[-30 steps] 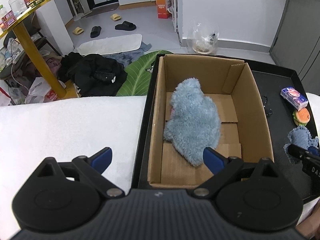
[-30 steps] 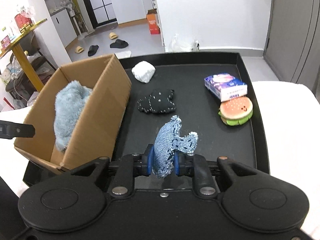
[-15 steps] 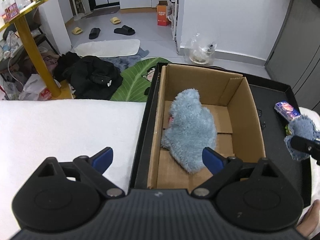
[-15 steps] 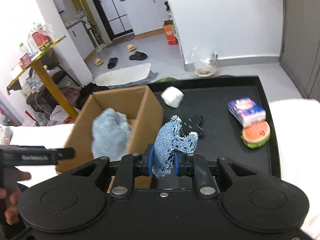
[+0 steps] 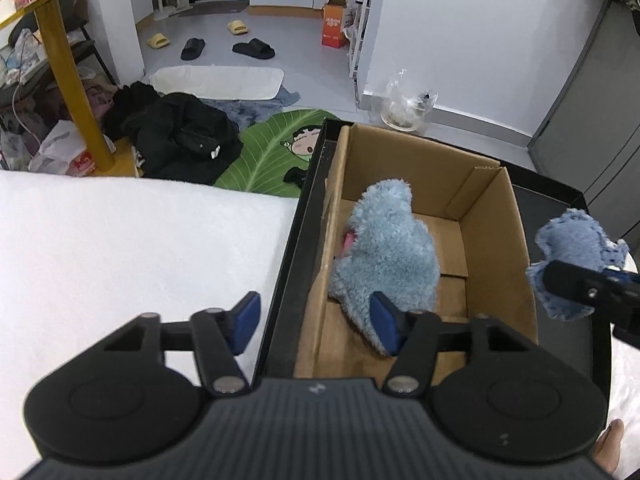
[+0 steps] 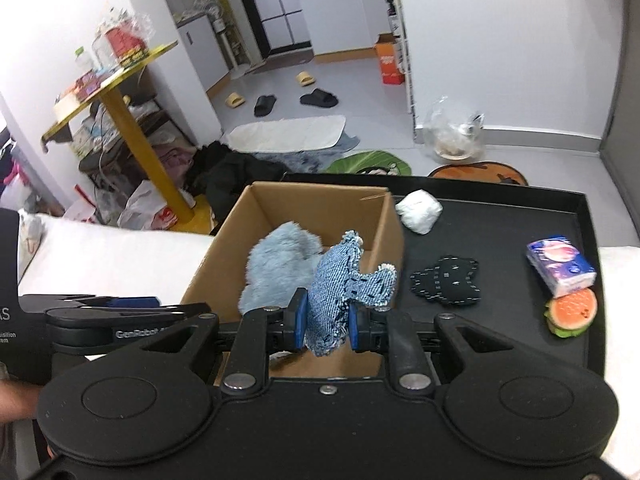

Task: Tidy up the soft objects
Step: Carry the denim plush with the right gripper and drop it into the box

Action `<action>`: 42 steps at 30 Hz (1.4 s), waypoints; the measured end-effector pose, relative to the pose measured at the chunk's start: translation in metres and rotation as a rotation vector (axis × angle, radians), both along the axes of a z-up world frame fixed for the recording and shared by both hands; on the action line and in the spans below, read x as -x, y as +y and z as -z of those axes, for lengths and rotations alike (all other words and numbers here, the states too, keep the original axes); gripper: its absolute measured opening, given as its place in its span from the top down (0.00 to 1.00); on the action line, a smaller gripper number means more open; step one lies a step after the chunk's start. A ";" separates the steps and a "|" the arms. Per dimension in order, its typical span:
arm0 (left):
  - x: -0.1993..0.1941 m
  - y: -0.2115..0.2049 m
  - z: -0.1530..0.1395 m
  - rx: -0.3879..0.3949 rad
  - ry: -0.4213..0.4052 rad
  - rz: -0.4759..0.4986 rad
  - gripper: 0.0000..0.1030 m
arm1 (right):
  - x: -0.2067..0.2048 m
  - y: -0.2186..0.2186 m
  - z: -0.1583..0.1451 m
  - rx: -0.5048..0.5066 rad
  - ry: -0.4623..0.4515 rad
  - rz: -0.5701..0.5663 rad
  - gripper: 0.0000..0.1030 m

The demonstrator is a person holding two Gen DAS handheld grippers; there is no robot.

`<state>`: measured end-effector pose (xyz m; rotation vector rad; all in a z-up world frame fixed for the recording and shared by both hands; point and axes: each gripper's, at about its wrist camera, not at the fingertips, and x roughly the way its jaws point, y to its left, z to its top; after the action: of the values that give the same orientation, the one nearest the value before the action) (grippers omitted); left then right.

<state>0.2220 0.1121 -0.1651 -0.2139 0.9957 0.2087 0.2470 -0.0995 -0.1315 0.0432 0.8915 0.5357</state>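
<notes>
Denim toy [image 6: 344, 292] upright (long axis vertical) in right hand-held gripper [image 6: 325, 322]

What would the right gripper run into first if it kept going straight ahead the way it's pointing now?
Most likely the fluffy blue plush lying in the cardboard box. The right gripper, shut on the denim toy, points over the box's near edge toward it, though depth is hard to judge.
</notes>
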 end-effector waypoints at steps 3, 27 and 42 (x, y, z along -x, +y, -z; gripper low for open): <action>-0.002 0.003 0.004 0.019 0.009 -0.005 0.59 | -0.004 0.011 0.002 0.027 0.005 -0.010 0.80; 0.003 0.009 0.009 0.069 -0.027 0.012 0.92 | -0.041 0.055 0.011 0.206 -0.092 -0.053 0.56; 0.003 0.002 0.005 0.012 -0.019 0.019 0.89 | -0.018 0.015 0.000 0.203 -0.083 -0.017 0.23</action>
<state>0.2191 0.1137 -0.1699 -0.2170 0.9797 0.1835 0.2655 -0.0845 -0.1315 -0.1695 0.8620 0.4577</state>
